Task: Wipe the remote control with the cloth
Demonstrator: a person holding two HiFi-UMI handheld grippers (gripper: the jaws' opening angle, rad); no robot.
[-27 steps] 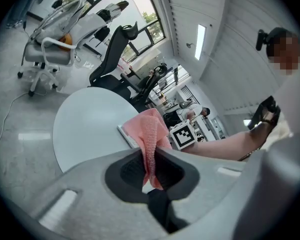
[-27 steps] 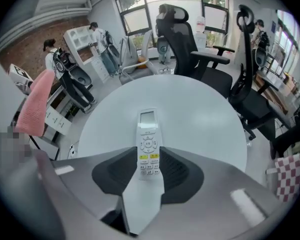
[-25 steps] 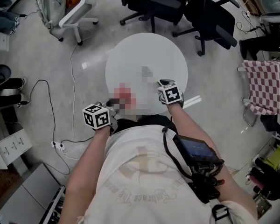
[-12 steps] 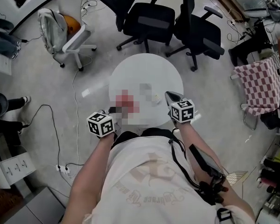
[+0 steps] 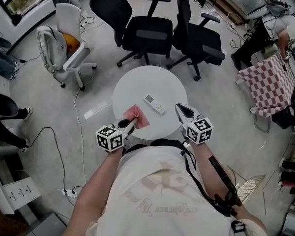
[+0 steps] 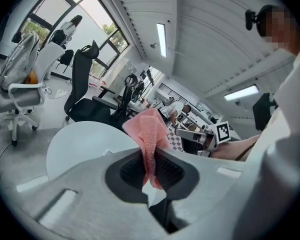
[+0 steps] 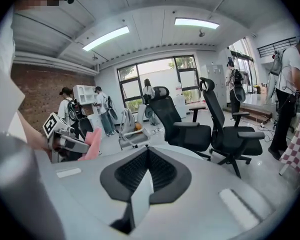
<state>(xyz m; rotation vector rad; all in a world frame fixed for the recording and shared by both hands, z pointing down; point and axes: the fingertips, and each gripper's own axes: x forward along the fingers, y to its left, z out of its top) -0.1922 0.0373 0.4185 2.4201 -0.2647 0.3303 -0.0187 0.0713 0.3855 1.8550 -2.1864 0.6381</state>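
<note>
The white remote control [image 5: 154, 103] lies flat near the middle of the round white table [image 5: 137, 85]. Just left of it, over the table's near edge, hangs a pink cloth [image 5: 136, 116], pinched by my left gripper [image 5: 130, 124]. In the left gripper view the cloth [image 6: 151, 134] stands up between the shut jaws of that gripper [image 6: 151, 158]. My right gripper [image 5: 180, 109] hovers over the table's near right edge, to the right of the remote and apart from it. It is shut with nothing in it [image 7: 147, 156].
Two black office chairs [image 5: 147, 33] [image 5: 199, 41] stand close behind the table. A white chair with a bag [image 5: 64, 43] is at the back left. At the right is a red-checked cloth [image 5: 265, 85]. Cables [image 5: 54, 146] cross the floor on the left.
Both grippers have risen above the table and now sit over its near edge. The left still carries the cloth. The head view has pulled higher, so the table looks smaller.
</note>
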